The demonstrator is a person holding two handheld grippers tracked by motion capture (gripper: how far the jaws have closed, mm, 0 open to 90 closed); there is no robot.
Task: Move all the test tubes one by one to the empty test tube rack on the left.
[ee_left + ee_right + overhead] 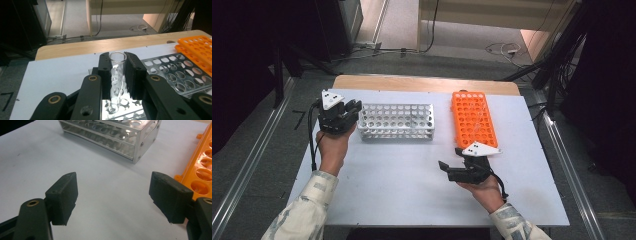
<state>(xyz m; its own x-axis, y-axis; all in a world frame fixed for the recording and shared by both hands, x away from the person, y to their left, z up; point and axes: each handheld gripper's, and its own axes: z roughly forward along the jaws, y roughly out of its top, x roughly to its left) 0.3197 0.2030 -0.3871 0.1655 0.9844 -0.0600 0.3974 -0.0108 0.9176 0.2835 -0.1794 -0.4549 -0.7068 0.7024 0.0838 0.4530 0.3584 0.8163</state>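
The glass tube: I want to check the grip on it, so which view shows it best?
The left gripper view: the glass tube stands upright, clamped between the left gripper pads. In the high view that gripper hides the tube.

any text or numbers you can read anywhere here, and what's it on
"7": a dark hand-drawn mark on the floor left of the table, in the left gripper view.
Print on the glass tube held in the left gripper: too blurred to read.
Metal rack, orange rack, right gripper: no lettering visible.
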